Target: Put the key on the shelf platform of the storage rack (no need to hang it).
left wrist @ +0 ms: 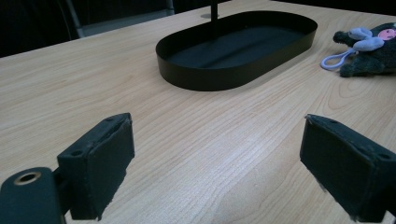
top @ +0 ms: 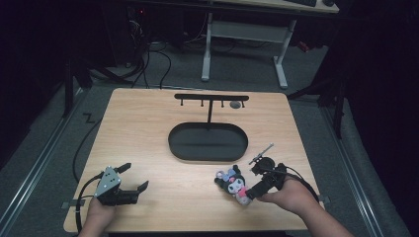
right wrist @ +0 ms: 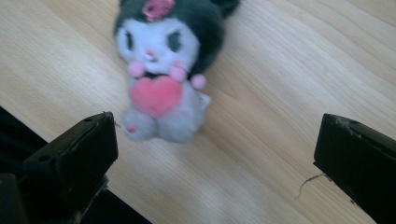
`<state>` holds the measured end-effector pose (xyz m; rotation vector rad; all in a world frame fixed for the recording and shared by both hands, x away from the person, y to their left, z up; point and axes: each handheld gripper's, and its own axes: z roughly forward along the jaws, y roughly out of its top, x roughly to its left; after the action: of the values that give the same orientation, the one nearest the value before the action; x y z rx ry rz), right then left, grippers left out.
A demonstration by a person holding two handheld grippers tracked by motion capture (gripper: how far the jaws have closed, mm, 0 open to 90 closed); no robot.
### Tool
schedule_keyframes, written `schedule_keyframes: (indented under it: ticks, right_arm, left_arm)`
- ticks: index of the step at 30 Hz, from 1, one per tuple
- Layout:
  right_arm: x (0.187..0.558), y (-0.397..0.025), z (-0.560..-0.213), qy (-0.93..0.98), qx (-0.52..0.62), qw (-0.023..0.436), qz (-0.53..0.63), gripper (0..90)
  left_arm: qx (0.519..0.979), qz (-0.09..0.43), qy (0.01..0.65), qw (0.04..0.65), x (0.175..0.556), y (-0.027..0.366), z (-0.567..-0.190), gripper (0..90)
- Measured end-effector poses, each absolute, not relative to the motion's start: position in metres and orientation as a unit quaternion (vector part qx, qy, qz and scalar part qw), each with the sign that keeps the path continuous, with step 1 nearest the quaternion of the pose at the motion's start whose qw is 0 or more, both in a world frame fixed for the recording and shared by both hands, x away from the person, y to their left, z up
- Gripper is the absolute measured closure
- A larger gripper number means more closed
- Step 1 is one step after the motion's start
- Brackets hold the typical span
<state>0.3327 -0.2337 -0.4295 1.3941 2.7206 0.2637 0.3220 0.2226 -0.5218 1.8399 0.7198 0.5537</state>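
Observation:
A small plush toy (top: 232, 183) with a black hood, white face and pink heart lies on the wooden table near its front right. In the right gripper view the plush toy (right wrist: 161, 70) sits just ahead of my right gripper (right wrist: 215, 140), whose jaws stand wide apart and open around empty space. In the high view the right gripper (top: 247, 190) is right beside the toy. My left gripper (top: 136, 177) rests open at the front left. The left gripper (left wrist: 215, 163) has nothing between its jaws. The plush toy (left wrist: 369, 46) with its lilac loop (left wrist: 334, 58) shows far off.
A black oval tray (top: 173, 143) sits mid-table, with a black hook rack (top: 211, 97) rising from its rear. The tray (left wrist: 205, 77) holds nothing. A small grey round object (top: 235, 104) is by the rack. The table's front edge (right wrist: 51, 140) runs close under the right gripper.

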Motion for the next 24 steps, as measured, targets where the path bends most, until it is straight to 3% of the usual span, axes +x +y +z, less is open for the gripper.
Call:
schedule_keyframes:
  ticks: [15,24]
  right_arm:
    - [0.337,-0.208,-0.448,0.891,0.444,0.023,0.094,3.4]
    - [0.341,-0.204,-0.462,0.893,0.44,0.03,0.092,14.1]
  left_arm:
    - [0.764,0.233,0.301,0.522,0.322,0.224,-0.521,11.3]
    - [0.763,0.233,0.303,0.521,0.323,0.225,-0.521,11.4]
